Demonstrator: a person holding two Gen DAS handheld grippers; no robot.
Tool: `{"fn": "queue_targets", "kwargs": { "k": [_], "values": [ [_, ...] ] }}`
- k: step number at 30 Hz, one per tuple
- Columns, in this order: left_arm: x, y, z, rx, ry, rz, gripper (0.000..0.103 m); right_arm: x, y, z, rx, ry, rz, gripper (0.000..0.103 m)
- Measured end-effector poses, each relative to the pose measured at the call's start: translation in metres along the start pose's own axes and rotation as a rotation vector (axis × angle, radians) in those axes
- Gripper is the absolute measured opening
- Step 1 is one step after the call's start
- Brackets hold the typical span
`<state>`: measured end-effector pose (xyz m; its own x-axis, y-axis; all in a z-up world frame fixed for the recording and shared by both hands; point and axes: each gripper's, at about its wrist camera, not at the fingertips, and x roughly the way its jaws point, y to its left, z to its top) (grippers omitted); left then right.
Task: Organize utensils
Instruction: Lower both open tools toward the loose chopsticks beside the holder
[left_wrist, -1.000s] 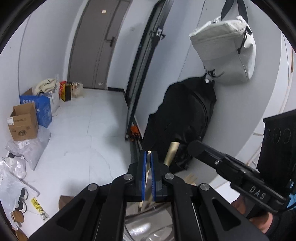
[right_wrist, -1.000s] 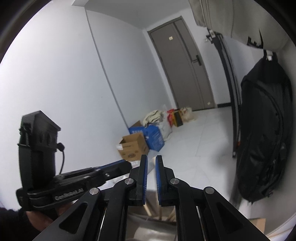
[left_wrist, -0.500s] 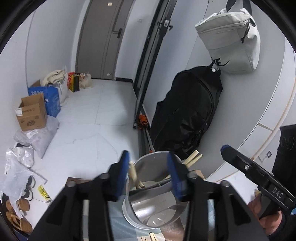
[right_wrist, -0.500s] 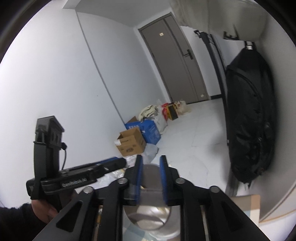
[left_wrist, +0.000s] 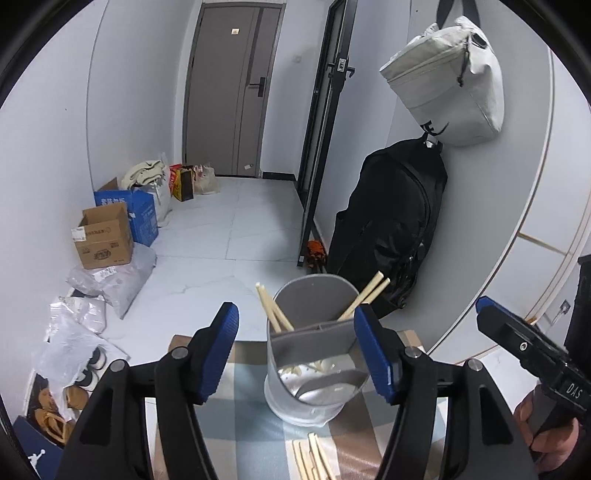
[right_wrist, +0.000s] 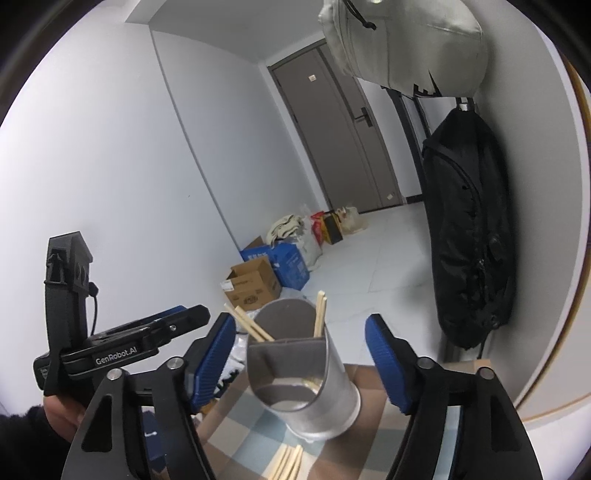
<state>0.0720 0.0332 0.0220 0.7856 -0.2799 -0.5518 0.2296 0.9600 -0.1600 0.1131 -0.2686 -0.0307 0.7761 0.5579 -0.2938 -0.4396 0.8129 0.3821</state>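
A grey metal utensil holder with inner dividers stands on a checked cloth. Wooden chopsticks lean out of its far compartments, also visible in the right wrist view as chopsticks. More loose chopsticks lie on the cloth in front of it. My left gripper and right gripper both hover just short of the holder. The jaws of both are opening, and their blue pads touch nothing. Each gripper shows at the edge of the other's view.
A black backpack and a pale grey bag hang on the wall behind the table. Cardboard boxes, plastic bags and shoes lie on the floor at the left. A grey door closes off the far end.
Both grippers were shut a second ago, the left with a pale stick between its pads, and now stand open. Both pulled back, bringing the holder and cloth into view.
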Motion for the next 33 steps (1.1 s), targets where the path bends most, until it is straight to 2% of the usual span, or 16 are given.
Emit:
{"fn": "queue_targets", "kwargs": {
  "k": [2, 6, 9, 11, 14, 20, 25, 28, 31, 33],
  "values": [
    [-0.005, -0.001, -0.004, 0.003, -0.007, 0.008, 0.068, -0.004, 0.002, -0.004, -0.002, 0.0, 0.002, 0.08],
    [-0.013, -0.002, -0.016, -0.001, -0.019, 0.031, 0.072, -0.01, 0.006, -0.015, -0.005, 0.011, 0.007, 0.084],
    [-0.012, -0.003, -0.028, -0.007, 0.01, 0.051, 0.073, -0.015, 0.007, -0.025, -0.015, 0.025, 0.009, 0.089],
    [-0.009, -0.002, -0.036, -0.01, 0.034, 0.065, 0.08, -0.018, 0.007, -0.033, -0.018, 0.036, 0.009, 0.095],
    [-0.005, -0.002, -0.051, -0.015, 0.07, 0.084, 0.081, -0.017, 0.004, -0.041, 0.01, 0.063, 0.009, 0.097],
    [0.016, -0.002, -0.083, -0.028, 0.205, 0.086, 0.081, -0.017, 0.001, -0.052, 0.022, 0.125, -0.004, 0.101],
    [0.041, 0.001, -0.104, 0.009, 0.32, 0.139, 0.081, -0.017, -0.003, -0.055, 0.062, 0.155, -0.007, 0.102],
    [0.057, 0.01, -0.118, -0.019, 0.413, 0.17, 0.081, -0.018, -0.004, -0.057, 0.076, 0.172, -0.004, 0.102],
    [0.067, 0.017, -0.125, -0.049, 0.472, 0.189, 0.081, -0.018, -0.003, -0.058, 0.079, 0.188, 0.017, 0.102],
    [0.069, 0.017, -0.126, -0.045, 0.482, 0.191, 0.081, -0.02, -0.002, -0.058, 0.07, 0.18, 0.017, 0.102]
  ]
}}
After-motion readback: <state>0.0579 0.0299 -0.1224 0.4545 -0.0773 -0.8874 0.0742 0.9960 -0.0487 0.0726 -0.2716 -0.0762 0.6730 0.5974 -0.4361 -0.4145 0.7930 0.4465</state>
